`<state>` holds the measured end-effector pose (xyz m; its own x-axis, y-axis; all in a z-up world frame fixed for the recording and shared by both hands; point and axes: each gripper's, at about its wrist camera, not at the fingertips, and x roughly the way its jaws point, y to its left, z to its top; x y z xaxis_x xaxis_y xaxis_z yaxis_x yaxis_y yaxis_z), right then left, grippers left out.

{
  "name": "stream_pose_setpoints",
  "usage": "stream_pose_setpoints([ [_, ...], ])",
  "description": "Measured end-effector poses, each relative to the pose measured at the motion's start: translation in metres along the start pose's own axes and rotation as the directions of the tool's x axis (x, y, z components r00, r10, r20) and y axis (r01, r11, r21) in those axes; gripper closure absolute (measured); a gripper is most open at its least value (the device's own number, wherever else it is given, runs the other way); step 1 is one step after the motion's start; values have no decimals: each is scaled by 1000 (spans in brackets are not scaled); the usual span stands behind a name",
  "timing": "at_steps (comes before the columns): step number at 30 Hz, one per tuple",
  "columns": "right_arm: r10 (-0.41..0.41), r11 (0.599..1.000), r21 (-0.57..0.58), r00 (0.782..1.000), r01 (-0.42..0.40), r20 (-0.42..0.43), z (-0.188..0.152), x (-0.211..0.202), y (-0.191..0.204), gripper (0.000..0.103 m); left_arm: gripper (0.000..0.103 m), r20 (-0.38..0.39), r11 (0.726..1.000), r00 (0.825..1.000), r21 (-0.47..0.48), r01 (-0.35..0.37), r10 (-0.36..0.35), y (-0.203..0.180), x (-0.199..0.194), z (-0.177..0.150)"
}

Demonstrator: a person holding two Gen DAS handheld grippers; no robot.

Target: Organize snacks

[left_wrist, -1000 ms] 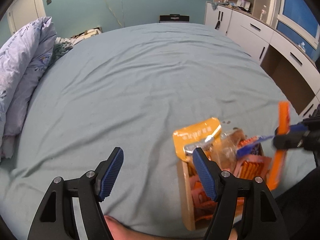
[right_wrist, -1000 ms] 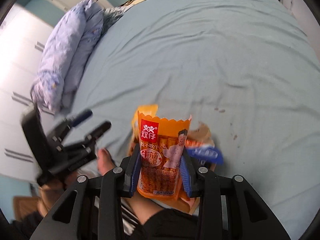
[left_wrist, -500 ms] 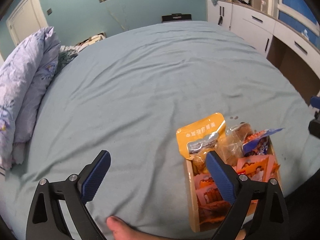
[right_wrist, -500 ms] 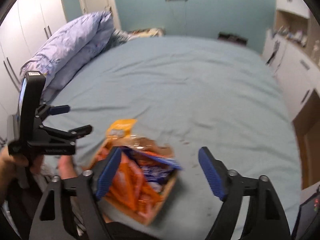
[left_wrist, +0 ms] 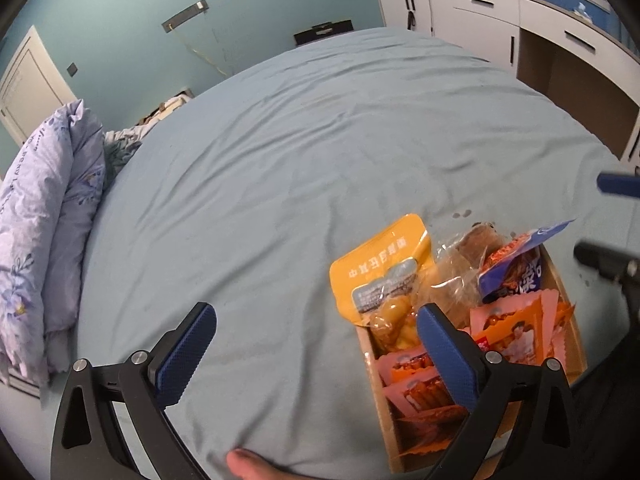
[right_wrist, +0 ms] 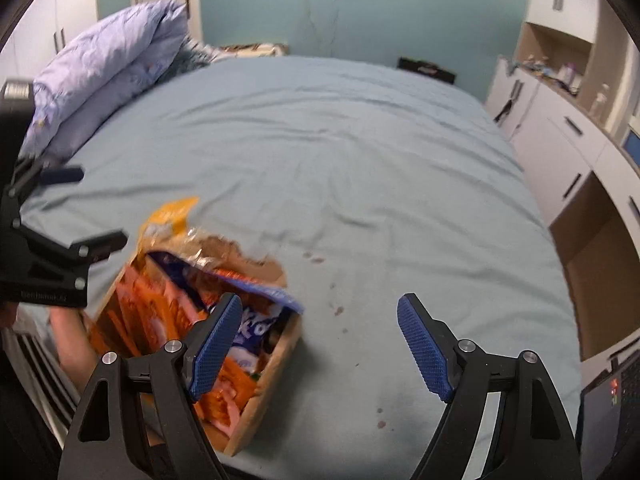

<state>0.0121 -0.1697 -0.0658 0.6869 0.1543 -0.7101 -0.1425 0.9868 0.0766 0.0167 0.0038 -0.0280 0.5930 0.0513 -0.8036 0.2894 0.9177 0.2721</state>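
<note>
Bed sheet [left_wrist: 280,184] | snack box [left_wrist: 386,432] at your 4 o'clock | left gripper [left_wrist: 316,354] spread, empty | right gripper [right_wrist: 320,348] spread, empty

Dim cool indoor light, soft shadows, fisheye-warped edges, slight motion blur

Bedroom: bed [left_wrist: 320,128], duvet [left_wrist: 44,216], cupboards [right_wrist: 560,136].

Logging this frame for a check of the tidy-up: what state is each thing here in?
left gripper: open, holding nothing
right gripper: open, holding nothing
wooden box: on the bed's near edge, packed with snacks
yellow pouch: standing in the box, top sticking out
blue packet: lying on top, tilted
orange sausage packs: inside the box
duvet: bundled at the bed's side
</note>
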Motion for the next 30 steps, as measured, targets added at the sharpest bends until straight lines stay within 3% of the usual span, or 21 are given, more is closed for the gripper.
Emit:
stream_pose_setpoints([
  [7,67,997,-32,991,-71,-114,10,14,2,23,1,-7,1000,1000,-23,9,-10,3,4,1],
  [14,77,997,5,992,-77,-104,16,7,-12,23,1,2,997,999,-58,48,-48,9,4,1],
  [30,57,998,12,993,-56,-104,19,-6,-12,23,1,10,998,998,-3,60,-60,-2,-2,0],
])
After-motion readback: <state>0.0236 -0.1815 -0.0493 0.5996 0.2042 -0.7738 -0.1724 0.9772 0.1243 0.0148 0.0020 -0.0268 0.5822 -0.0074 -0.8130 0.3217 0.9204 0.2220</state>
